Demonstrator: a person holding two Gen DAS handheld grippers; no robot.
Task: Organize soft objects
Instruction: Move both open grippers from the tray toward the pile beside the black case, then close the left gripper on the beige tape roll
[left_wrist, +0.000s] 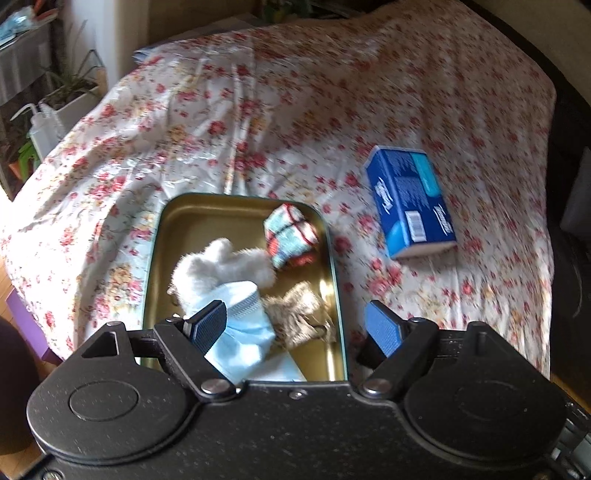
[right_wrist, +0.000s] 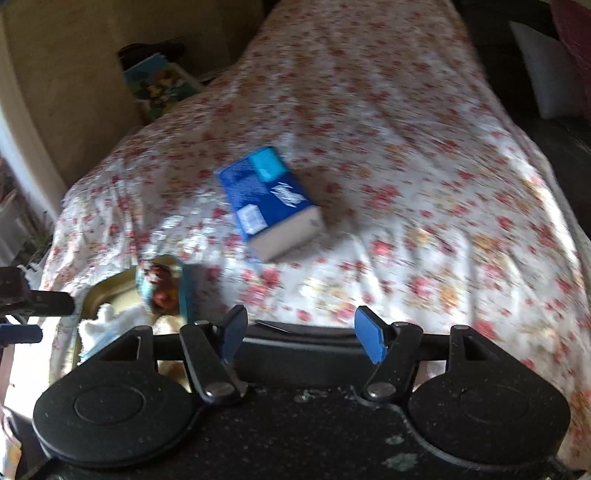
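Note:
A gold tin (left_wrist: 207, 221) with a teal rim lies on the floral bedsheet (left_wrist: 295, 110). In it are a white fluffy piece (left_wrist: 218, 269), a plaid cloth bundle (left_wrist: 291, 236), a light blue face mask (left_wrist: 243, 328) and a brown furry piece (left_wrist: 295, 314). My left gripper (left_wrist: 295, 326) hangs open over the tin's near end, its left pad in front of the mask, nothing pinched. A blue tissue pack (left_wrist: 410, 203) lies on the sheet right of the tin. My right gripper (right_wrist: 303, 338) is open and empty, with the tissue pack (right_wrist: 269, 203) ahead of it and the tin (right_wrist: 110, 288) at its lower left.
Potted plants and a white planter (left_wrist: 74, 103) stand off the bed's left side. A colourful box (right_wrist: 162, 85) sits past the far left corner, and a white pillow (right_wrist: 546, 70) at the far right. Dark furniture borders the bed's right edge.

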